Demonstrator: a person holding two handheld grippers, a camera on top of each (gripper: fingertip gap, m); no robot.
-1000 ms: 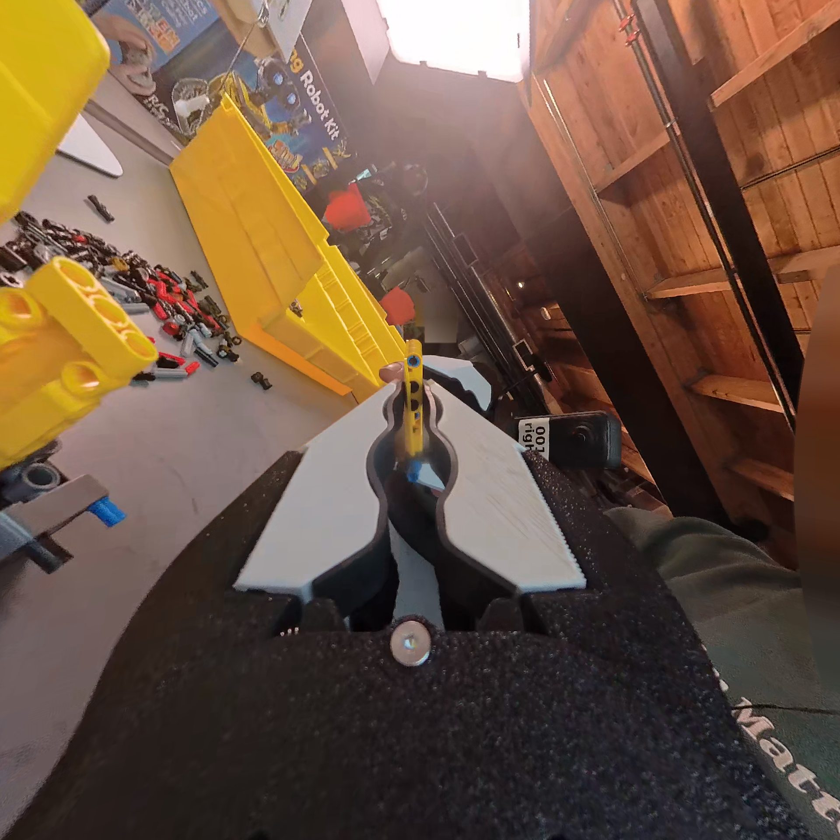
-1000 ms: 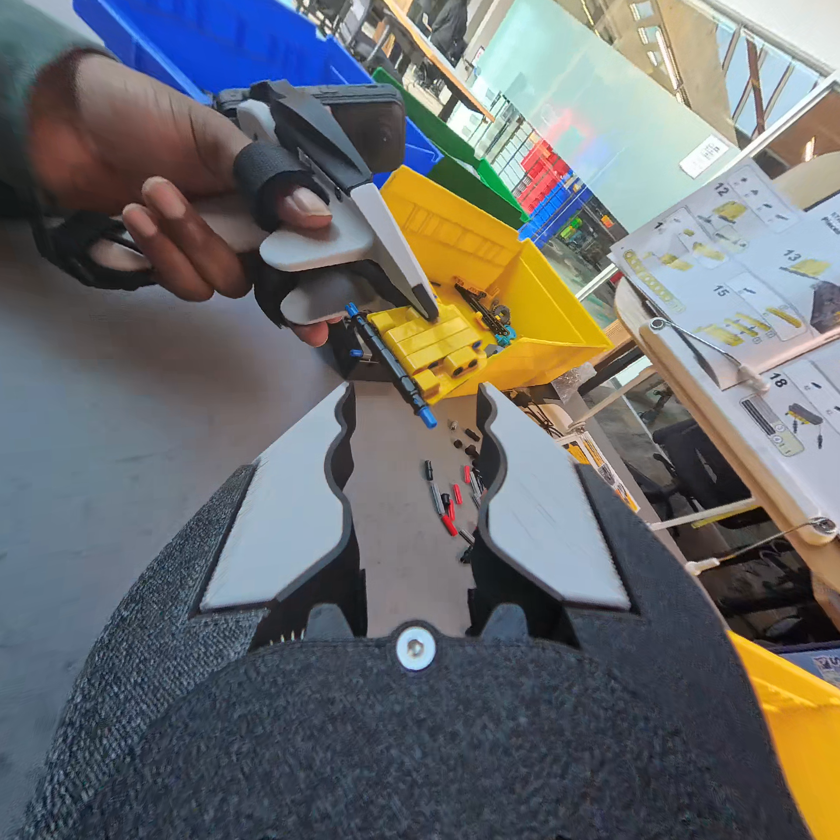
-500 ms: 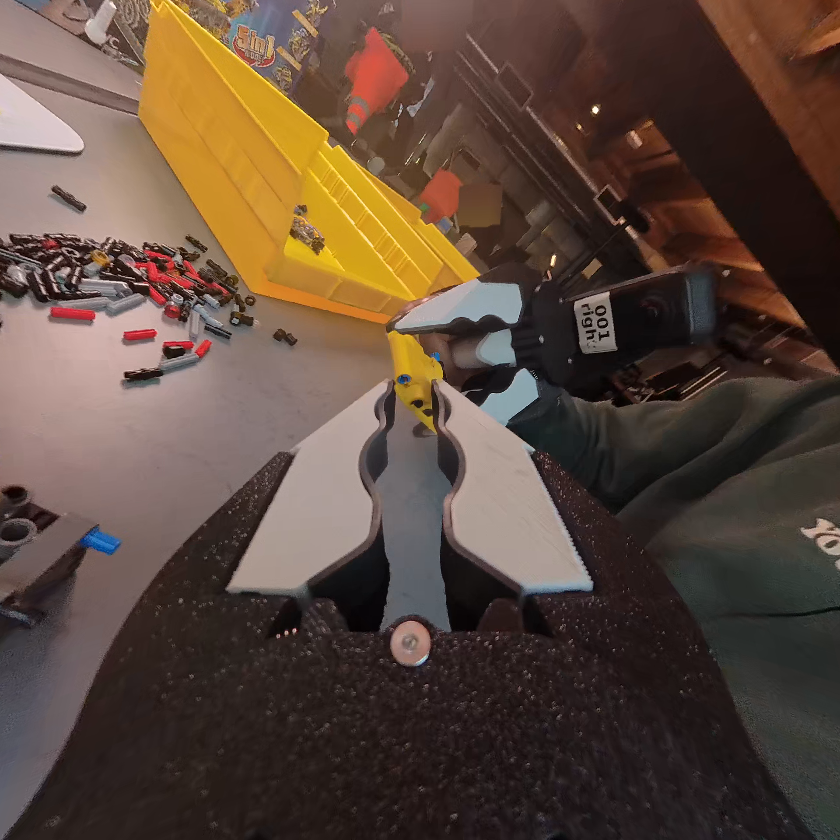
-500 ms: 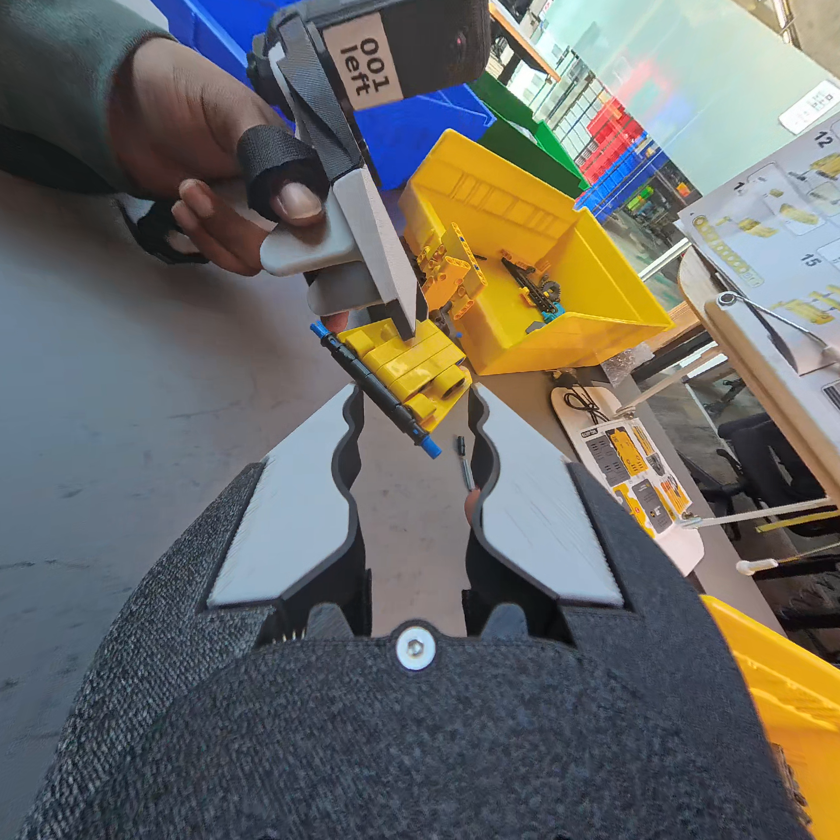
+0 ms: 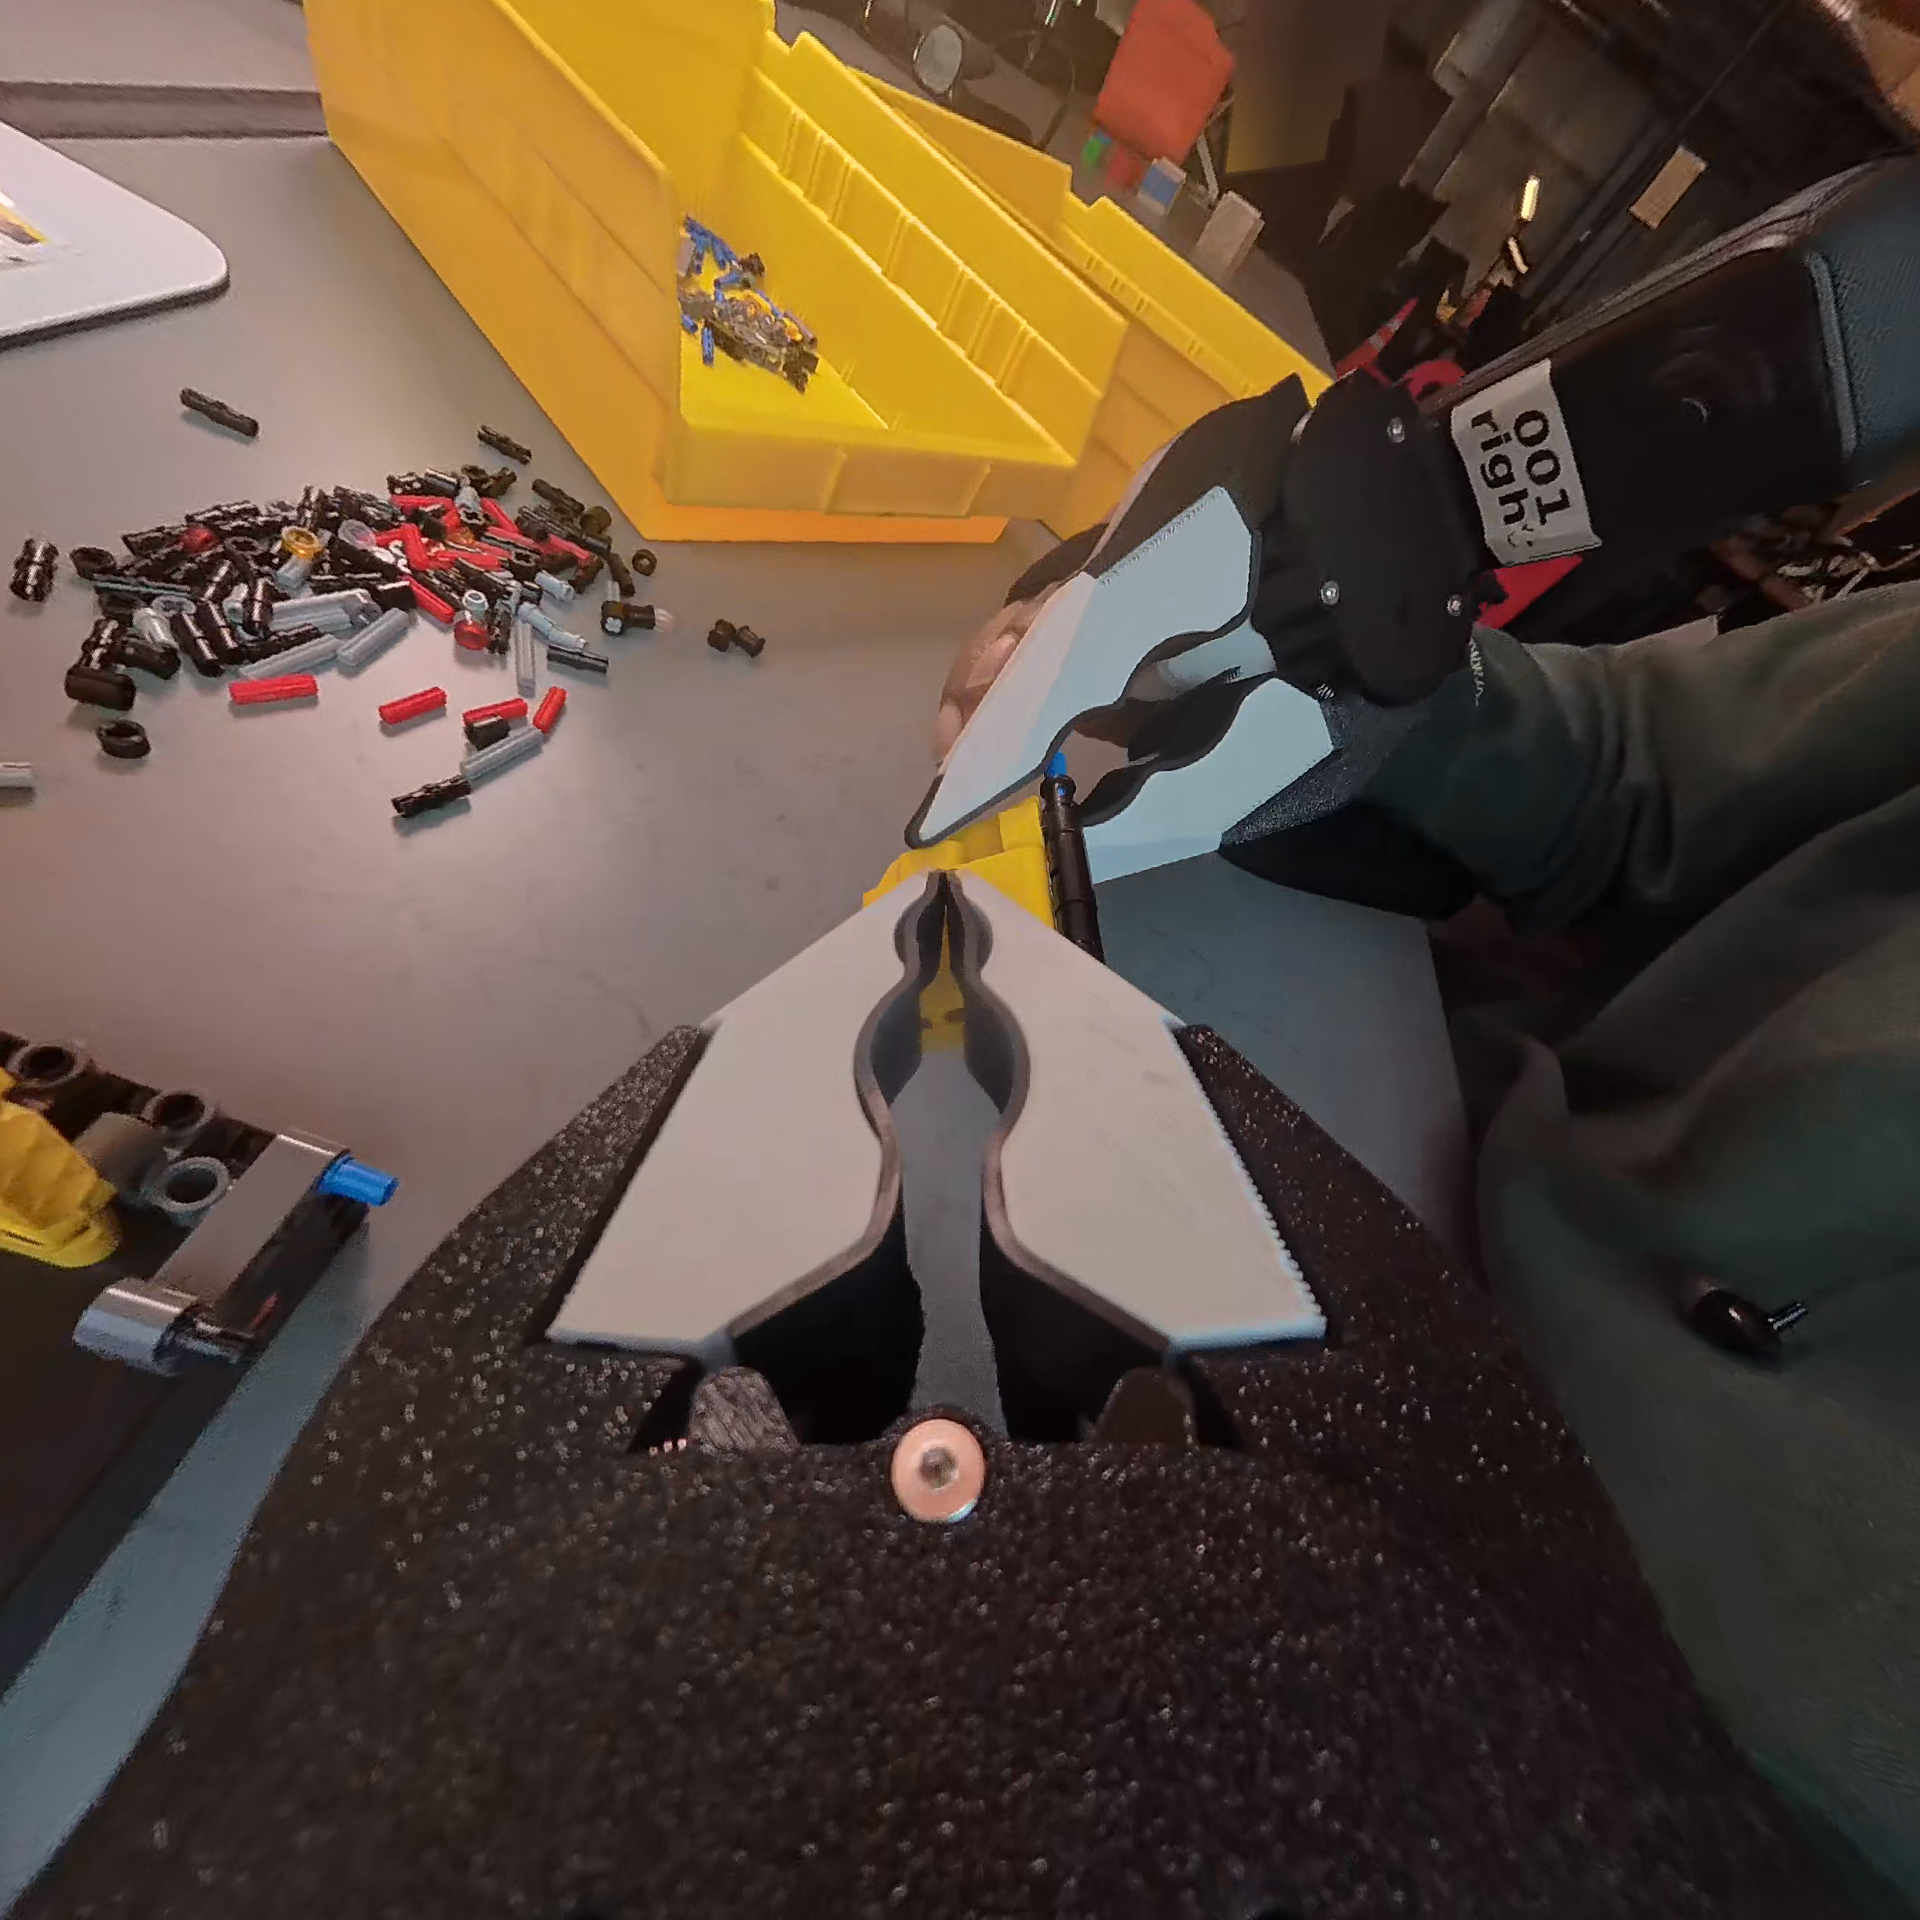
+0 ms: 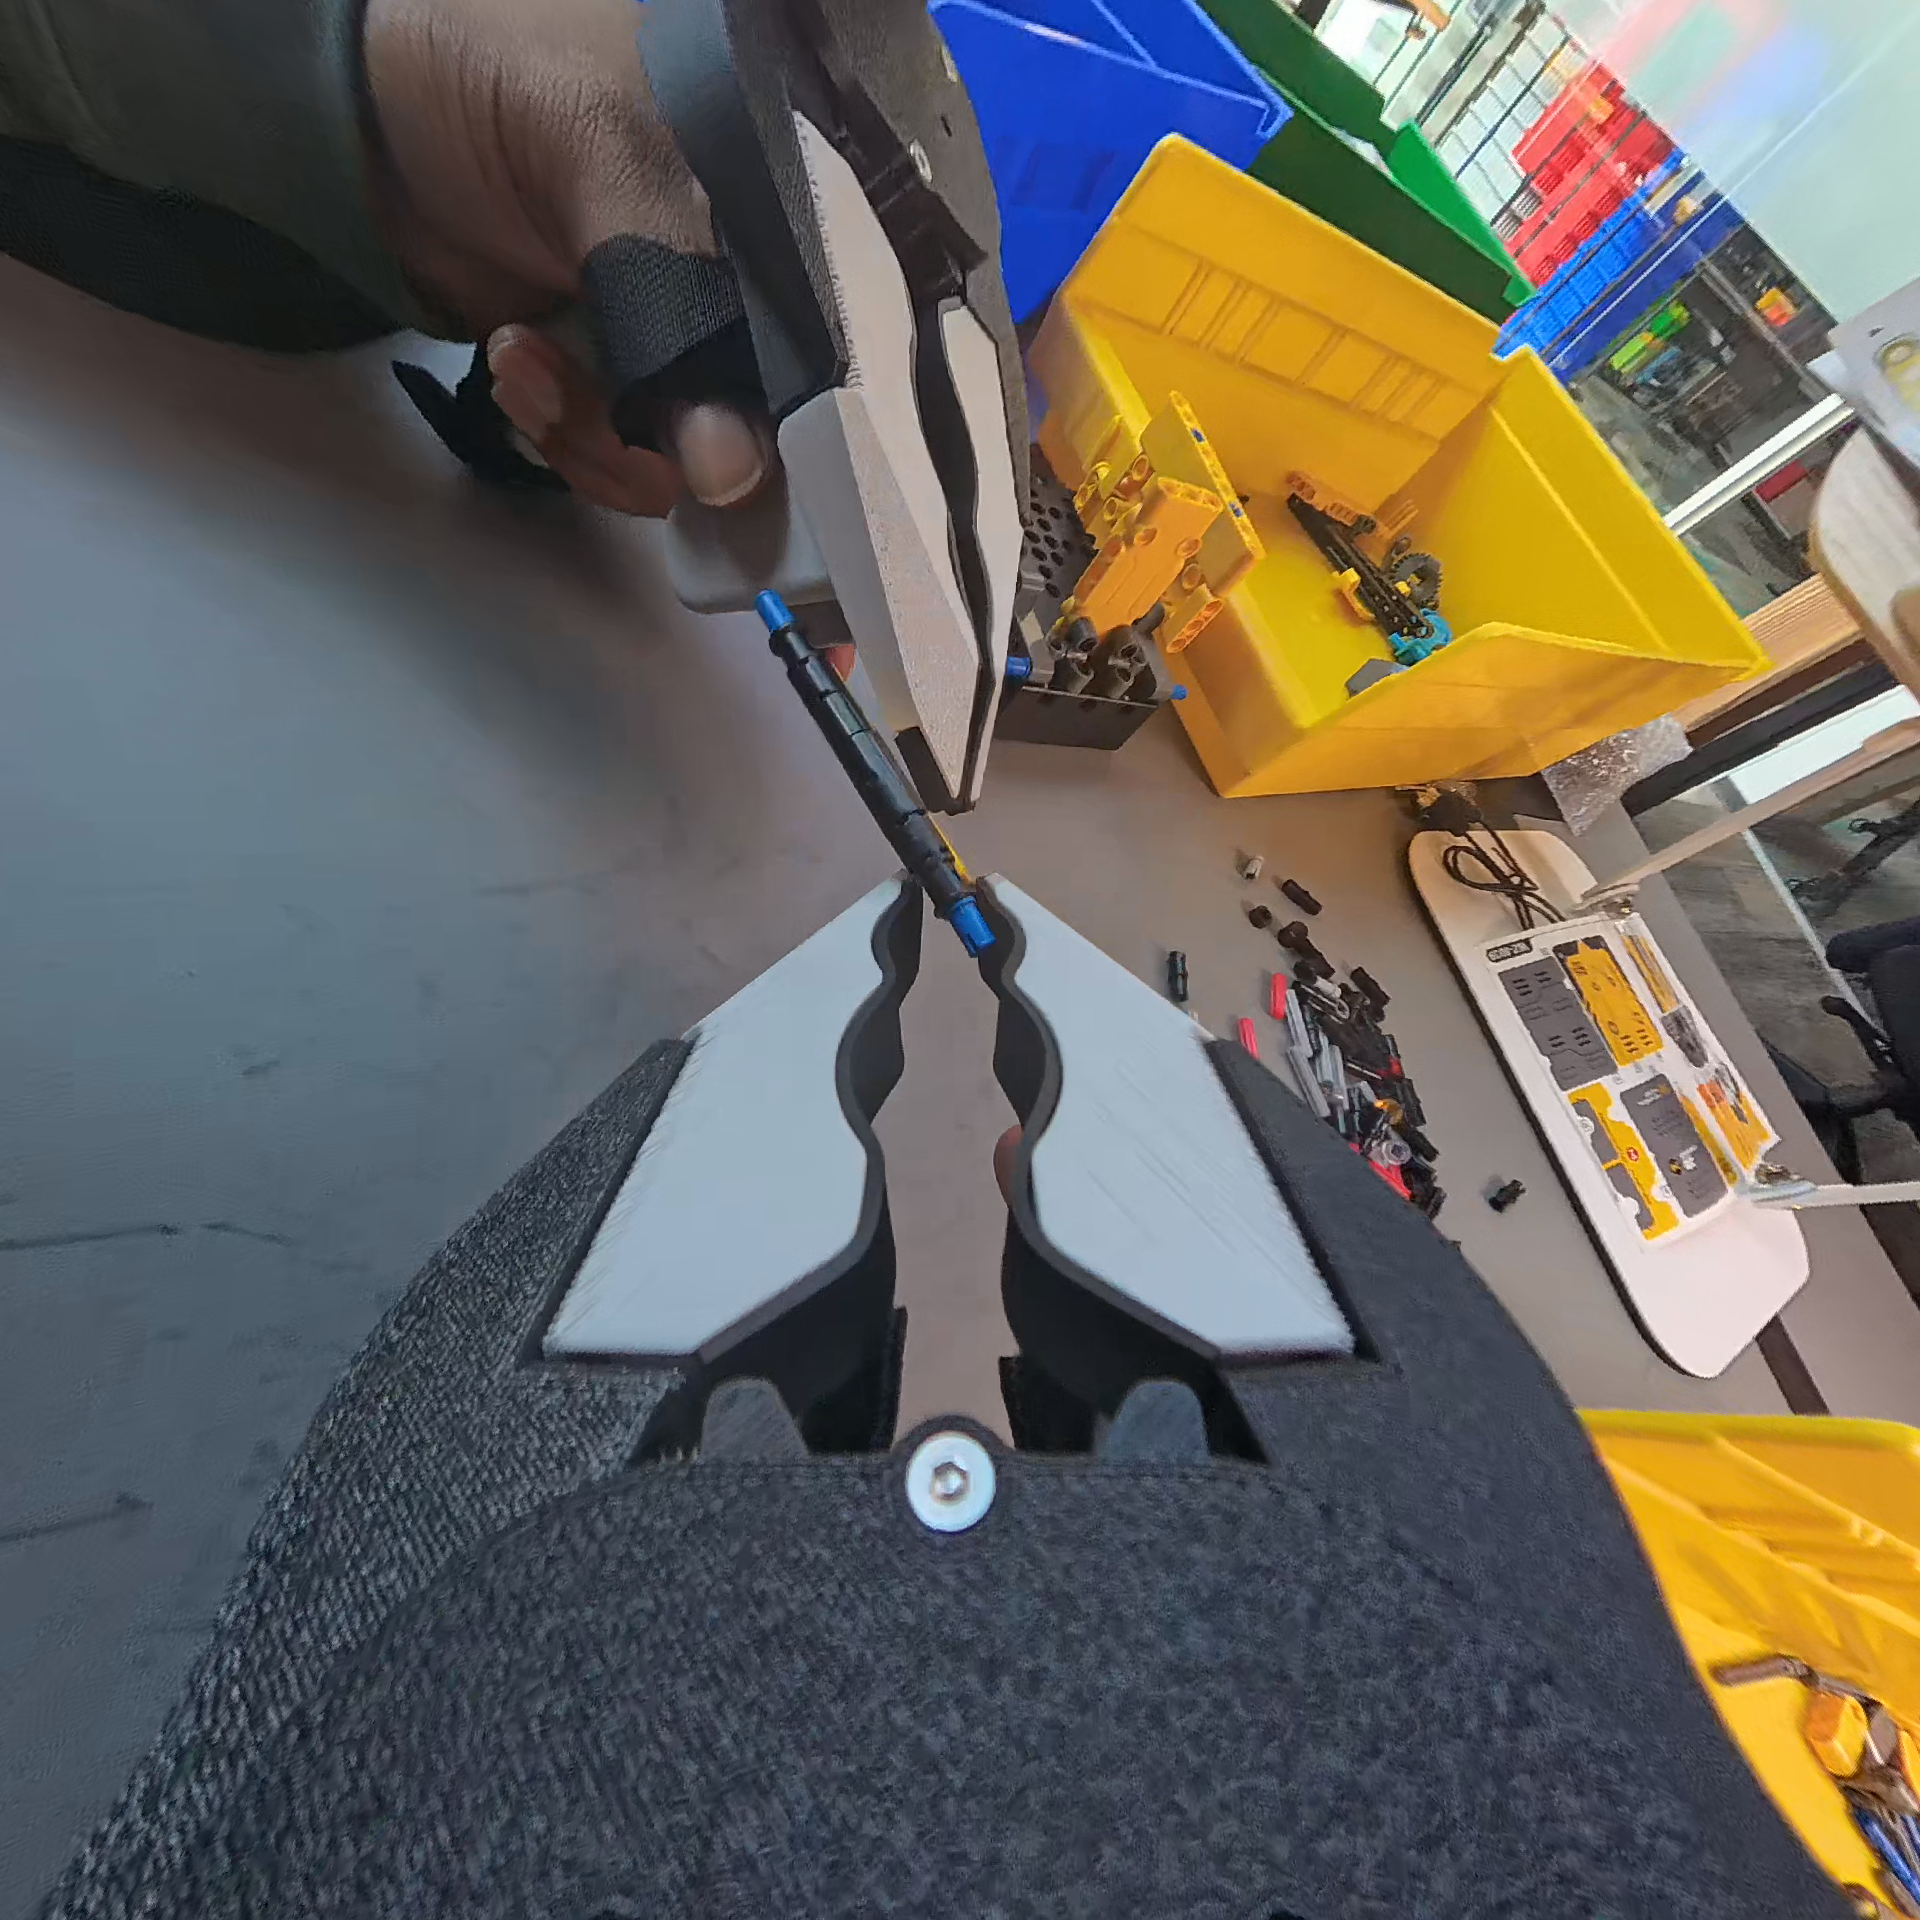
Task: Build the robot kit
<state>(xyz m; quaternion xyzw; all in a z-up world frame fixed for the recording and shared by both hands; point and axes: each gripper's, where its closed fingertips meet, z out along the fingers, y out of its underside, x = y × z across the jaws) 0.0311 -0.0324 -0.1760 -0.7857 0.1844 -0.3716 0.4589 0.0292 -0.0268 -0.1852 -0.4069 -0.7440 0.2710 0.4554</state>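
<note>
The left tool (image 5: 943, 883) is pinched nearly closed on a small yellow block assembly (image 5: 1013, 847), held above the grey bench (image 5: 416, 935). A black rod with blue ends (image 6: 871, 769) runs along that assembly, slanting down toward the right tool (image 6: 951, 902). The right tool's tips stand narrowly apart around the rod's lower blue end; whether they grip it I cannot tell.

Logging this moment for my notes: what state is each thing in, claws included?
Left claw: shut on the yellow piece.
Yellow piece: gripped, with a black rod along one edge.
Black rod: blue-tipped, lower end between the right claw's tips.
Right claw: nearly closed around the rod's end; contact unclear.
Yellow bin: open, holds a few parts.
Loose pins: scattered on the table.
</note>
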